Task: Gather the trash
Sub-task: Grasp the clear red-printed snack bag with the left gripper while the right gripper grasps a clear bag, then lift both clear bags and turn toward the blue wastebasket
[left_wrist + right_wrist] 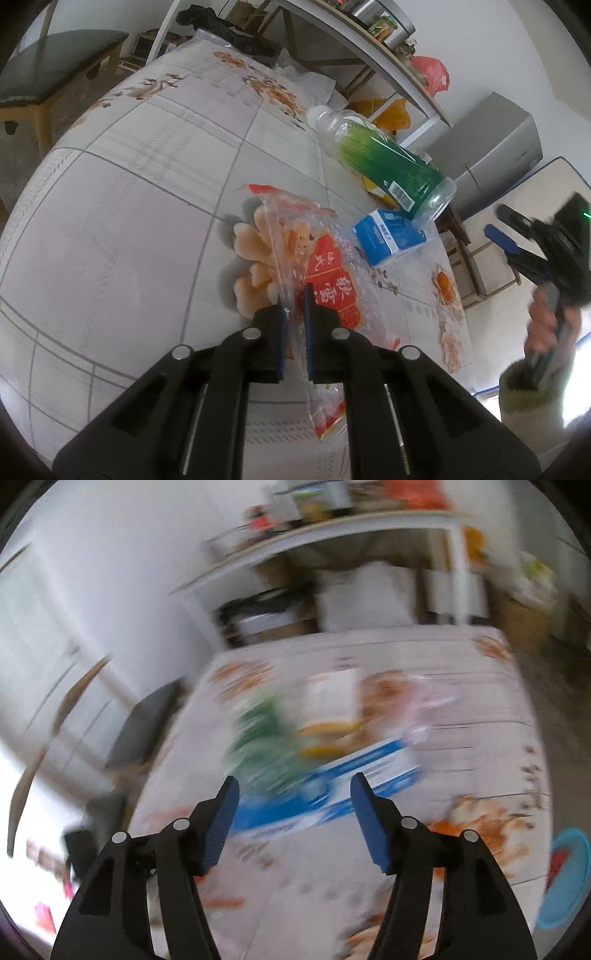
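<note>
My left gripper is shut on a clear plastic wrapper with a red printed label, which lies on the floral tablecloth. Beyond it rests a small blue and white carton. Behind the carton a green-labelled plastic bottle lies on its side. My right gripper hangs off the table's right side in a hand. In the blurred right wrist view that gripper is open and holds nothing, above the carton and the bottle.
A black cloth-like thing lies at the table's far end. A white shelf with jars and a red bag stands behind. A grey cabinet is at the right, a dark bench at the left. A blue basin sits low right.
</note>
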`<state>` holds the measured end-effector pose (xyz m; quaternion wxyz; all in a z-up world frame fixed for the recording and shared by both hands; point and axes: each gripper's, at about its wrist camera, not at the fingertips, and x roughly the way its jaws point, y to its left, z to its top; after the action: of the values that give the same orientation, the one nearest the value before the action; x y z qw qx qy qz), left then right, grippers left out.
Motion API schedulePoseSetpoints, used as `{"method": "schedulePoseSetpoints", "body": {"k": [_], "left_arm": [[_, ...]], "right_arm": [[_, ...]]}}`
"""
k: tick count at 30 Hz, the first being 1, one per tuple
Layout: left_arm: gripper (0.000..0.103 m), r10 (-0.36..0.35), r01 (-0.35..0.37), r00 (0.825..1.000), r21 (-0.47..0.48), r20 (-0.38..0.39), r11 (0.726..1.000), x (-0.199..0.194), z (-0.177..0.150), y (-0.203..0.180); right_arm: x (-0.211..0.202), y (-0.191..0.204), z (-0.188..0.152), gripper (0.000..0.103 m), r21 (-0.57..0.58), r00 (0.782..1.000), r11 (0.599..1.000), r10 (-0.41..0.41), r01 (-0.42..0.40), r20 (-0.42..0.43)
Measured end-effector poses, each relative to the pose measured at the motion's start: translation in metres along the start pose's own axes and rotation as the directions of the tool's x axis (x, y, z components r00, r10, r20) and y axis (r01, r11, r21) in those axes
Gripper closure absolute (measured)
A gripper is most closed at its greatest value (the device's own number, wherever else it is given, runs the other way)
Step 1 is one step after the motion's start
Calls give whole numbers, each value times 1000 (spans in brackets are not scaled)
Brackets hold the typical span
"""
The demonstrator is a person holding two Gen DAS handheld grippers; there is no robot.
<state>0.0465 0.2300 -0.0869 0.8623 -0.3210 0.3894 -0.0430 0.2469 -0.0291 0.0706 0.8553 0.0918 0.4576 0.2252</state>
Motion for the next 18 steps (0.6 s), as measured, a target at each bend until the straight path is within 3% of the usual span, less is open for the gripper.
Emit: {"method": "schedulePoseSetpoints", "body": {"k": [3,6,11,18], "left_arm": [[97,-9,9,1000,5,-3,1000,0,1,1],[97,-9,9,1000,14,-7,1000,0,1,1],[97,-17,17,1000,11,-8,1000,-1,2,3],[97,-20,20,1000,8,-10,1000,-1,1,4]], "right_arm": [[25,-43,25,42,153,999,988,-4,11,-48],[54,-78,44,42,243,992,966,-56,82,-111],[98,-93,63,37,252,978,960,-70,119,-196],[144,-76,75,37,75,950,977,-173,198,-261]]}}
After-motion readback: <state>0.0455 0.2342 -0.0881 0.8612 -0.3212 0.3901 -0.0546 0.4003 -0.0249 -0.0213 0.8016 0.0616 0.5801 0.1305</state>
